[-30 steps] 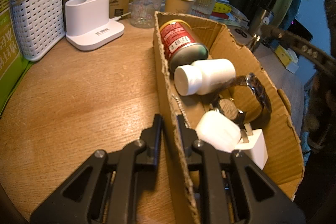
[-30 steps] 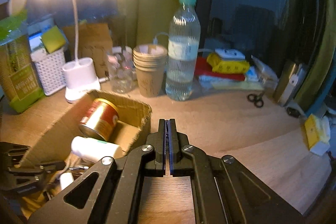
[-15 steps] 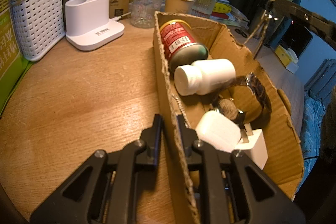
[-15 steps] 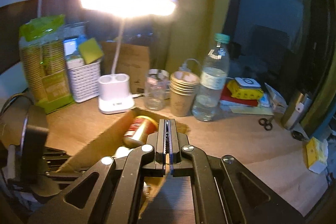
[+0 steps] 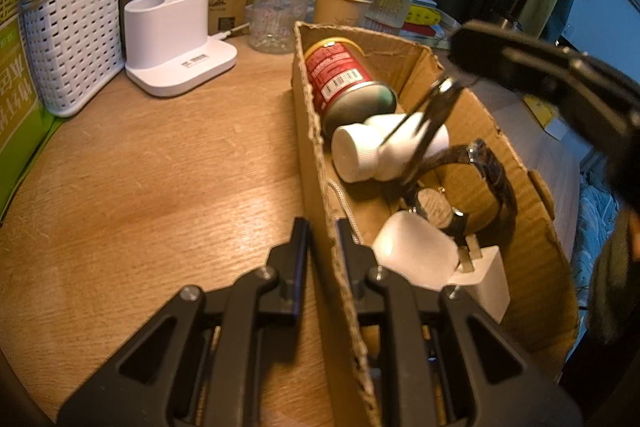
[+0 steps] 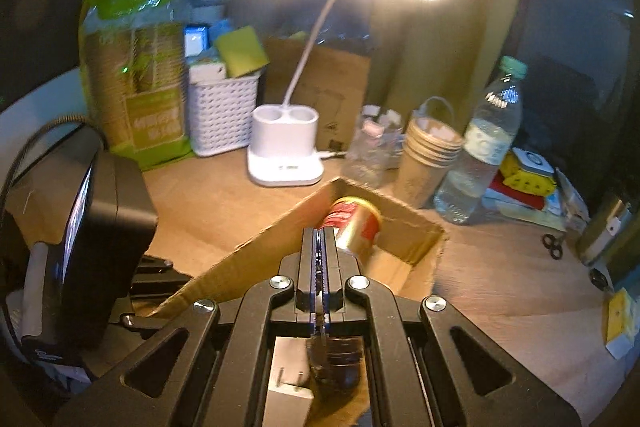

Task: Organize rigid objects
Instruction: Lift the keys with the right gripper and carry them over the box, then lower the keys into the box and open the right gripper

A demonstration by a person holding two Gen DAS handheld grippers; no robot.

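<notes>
Holding the near wall of the cardboard box point(image 5: 316, 163), the left hand-held gripper point(image 5: 320, 231) is clenched on the board, one finger outside and one inside; the box rests on the wooden table point(image 5: 160, 179). The right hand-held gripper point(image 5: 460, 67) hangs above the box interior, clenched on a small bunch of metal keys point(image 5: 428, 119), which dangles over the white bottle point(image 5: 384, 151); in the right wrist view the jaws stand pressed together with a thin dark piece between the pads, though the keys themselves are mostly hidden below the fingers.

Contents noted inside the box: a red can point(image 5: 344, 83) lying on its side at the far end; the white bottle next to it; a wristwatch point(image 5: 460, 187) with a dark strap; a white charger plug point(image 5: 440, 263) at the near end.

Judgement: the step in hand is the placing of the keys into the box; the task appears well advanced, four items being already stowed. Recommended conduct: lower the keys onto bare cardboard floor towards the far wall, rather than dropping them onto the bottle or the watch face, since loose metal could scratch the glass; release only once the keys hang below the rim; keep the left grip firm so the light box does not slide or tip; withdraw straight upward to avoid catching the torn rim.
</notes>
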